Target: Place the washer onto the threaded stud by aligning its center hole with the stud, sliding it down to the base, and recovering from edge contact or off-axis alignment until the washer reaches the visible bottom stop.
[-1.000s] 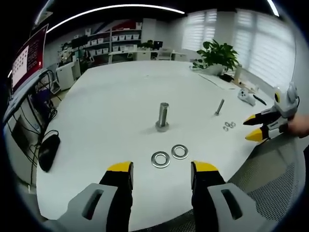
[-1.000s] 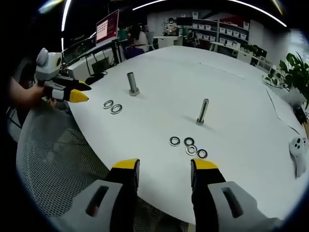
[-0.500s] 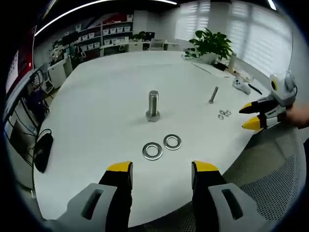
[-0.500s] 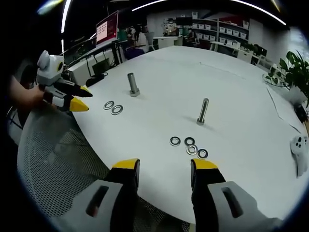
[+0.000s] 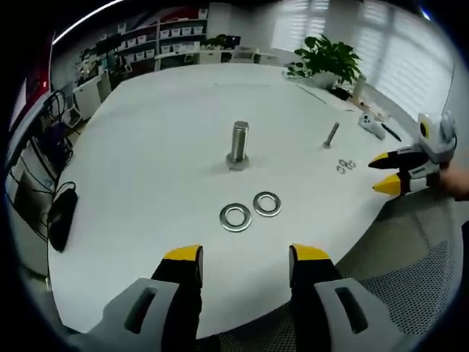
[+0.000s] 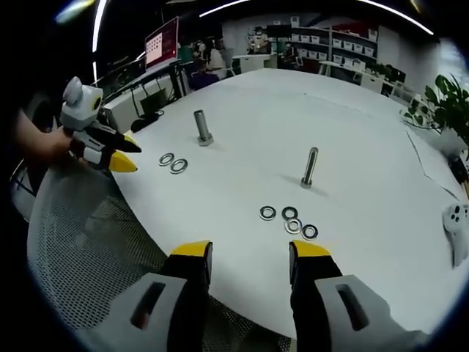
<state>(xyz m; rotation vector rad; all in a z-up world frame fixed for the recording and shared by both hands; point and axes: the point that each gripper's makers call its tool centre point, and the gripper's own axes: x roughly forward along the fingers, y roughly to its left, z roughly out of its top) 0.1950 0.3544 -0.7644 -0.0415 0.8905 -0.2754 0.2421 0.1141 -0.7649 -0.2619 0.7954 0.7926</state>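
Left gripper view: the left gripper [image 5: 245,257] hangs at the edge of the white table [image 5: 161,139], jaws apart and empty, aimed at two large washers [image 5: 236,217] lying flat on the near side of the thick stud [image 5: 238,145], well clear of it; judged a staging for pickup. The stud stands upright on its head, bare of any washer. Beyond it to the right stands one thin stud [image 5: 331,135] with small washers beside it. In the right gripper view the right gripper [image 6: 245,255], jaws likewise apart and empty, faces four small washers [image 6: 289,219] clustered just before the thin stud [image 6: 309,167]. Count: two studs, two large washers, four small.
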